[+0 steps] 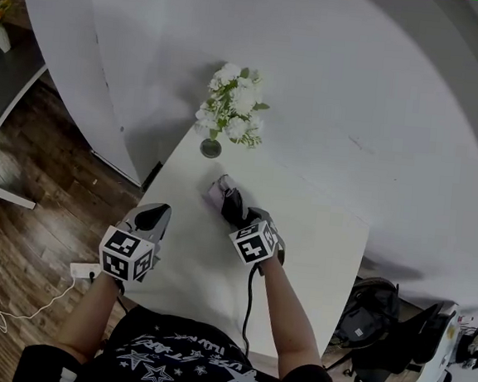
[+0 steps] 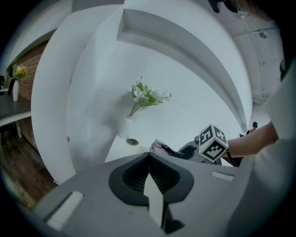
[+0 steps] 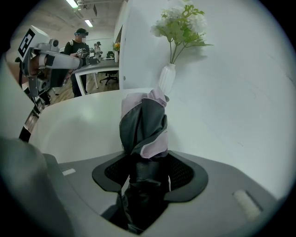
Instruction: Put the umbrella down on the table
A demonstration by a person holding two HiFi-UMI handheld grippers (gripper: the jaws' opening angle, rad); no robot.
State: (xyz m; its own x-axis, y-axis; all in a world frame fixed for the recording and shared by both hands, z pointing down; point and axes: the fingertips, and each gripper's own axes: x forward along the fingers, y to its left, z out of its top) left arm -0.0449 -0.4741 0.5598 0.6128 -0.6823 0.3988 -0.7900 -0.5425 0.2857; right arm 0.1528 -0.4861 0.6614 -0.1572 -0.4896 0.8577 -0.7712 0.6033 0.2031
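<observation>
Left gripper (image 2: 149, 159) was clenched on nothing, nearer than the vase. Right gripper (image 3: 148, 173) grasped the folded grey-and-pink fabric umbrella (image 3: 143, 125) above the white bench (image 1: 318, 234), its tip pointing at the white ribbed vase of white flowers (image 3: 166, 78) close beyond.

Read as an open-plan office or lab. I worked at a white tabletop (image 1: 318, 234) boxed in by white partition panels (image 1: 75, 64). Wood-plank floor (image 1: 38, 210) had a power strip (image 1: 85, 270) on it. Beyond were a desk (image 3: 95, 67), an office chair (image 3: 111, 77), ceiling strip lights (image 3: 88, 23) and a person (image 3: 76, 46) standing.
</observation>
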